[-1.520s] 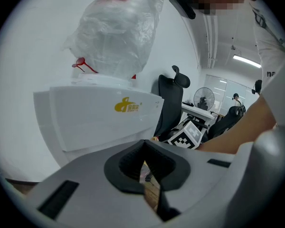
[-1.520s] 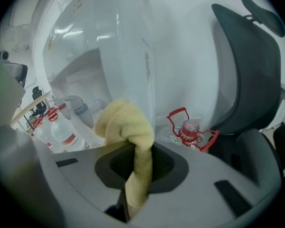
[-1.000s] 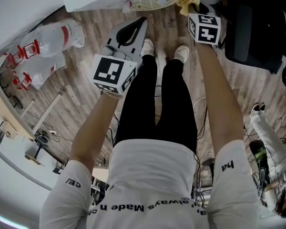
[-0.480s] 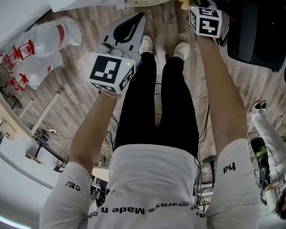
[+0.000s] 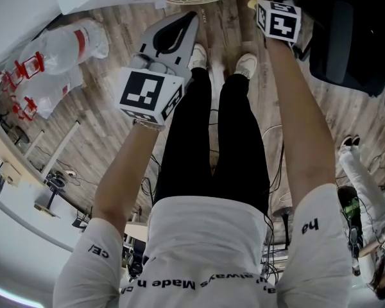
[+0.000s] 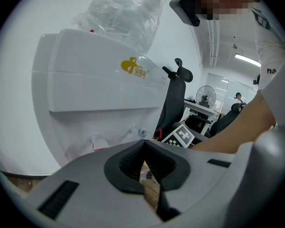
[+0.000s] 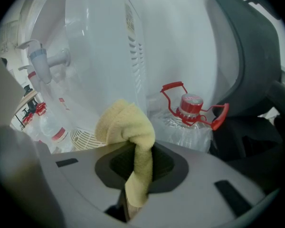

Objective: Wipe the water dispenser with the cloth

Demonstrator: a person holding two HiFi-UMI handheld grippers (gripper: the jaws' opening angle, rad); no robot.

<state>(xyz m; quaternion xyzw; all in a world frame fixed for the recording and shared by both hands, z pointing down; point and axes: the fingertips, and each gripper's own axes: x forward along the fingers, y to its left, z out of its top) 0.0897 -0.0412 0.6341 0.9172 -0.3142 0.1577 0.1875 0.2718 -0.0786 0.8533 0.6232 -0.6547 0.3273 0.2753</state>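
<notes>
up at the head view's top edge, our right gripper (image 7: 138, 165) has crept forward, jaws clamped on the yellow cloth (image 7: 128, 127), closing on the water dispenser (image 7: 99, 46); wiping looks about to start. our left gripper (image 6: 145, 165) is closed on nothing. whether the cloth touches it yet, we cannot tell.

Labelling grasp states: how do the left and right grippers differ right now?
The left gripper is shut on nothing; the right gripper is shut on the yellow cloth. The right gripper is held close to the water dispenser; the left gripper sits farther back. Both point toward the water dispenser.
</notes>
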